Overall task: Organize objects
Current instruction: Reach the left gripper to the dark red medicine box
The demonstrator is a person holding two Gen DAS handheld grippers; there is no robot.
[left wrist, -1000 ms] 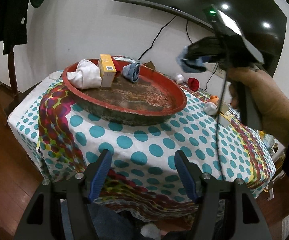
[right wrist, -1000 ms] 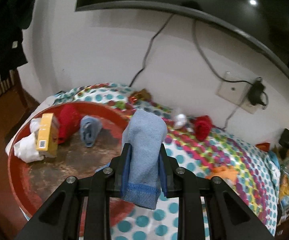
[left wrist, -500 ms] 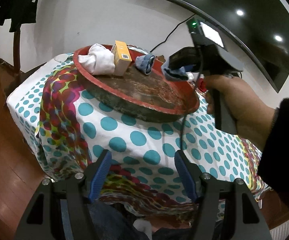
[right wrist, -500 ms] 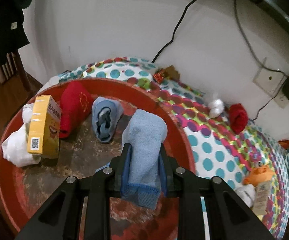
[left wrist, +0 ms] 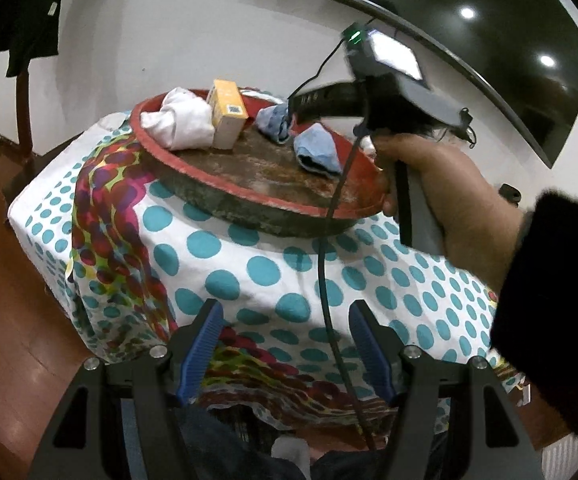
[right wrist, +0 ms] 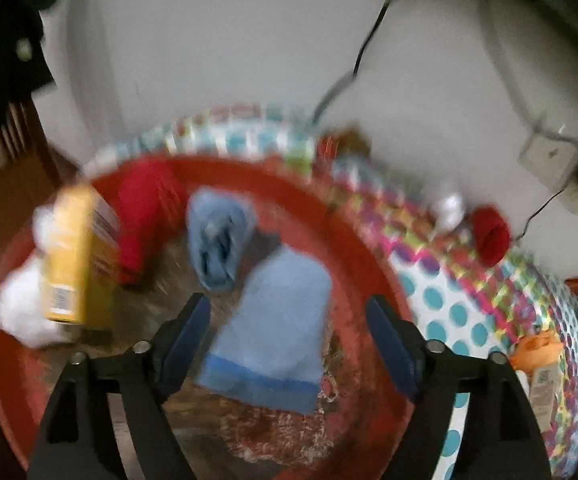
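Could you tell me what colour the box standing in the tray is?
Yellow box; sharpest in the left wrist view.

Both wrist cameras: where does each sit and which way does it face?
Left wrist: low at the table's edge, facing the red tray; shows open left gripper, right hand.
Right wrist: above the tray, angled down at the light blue cloth between the open right gripper fingers.
Shared: tray, cloth, yellow box.
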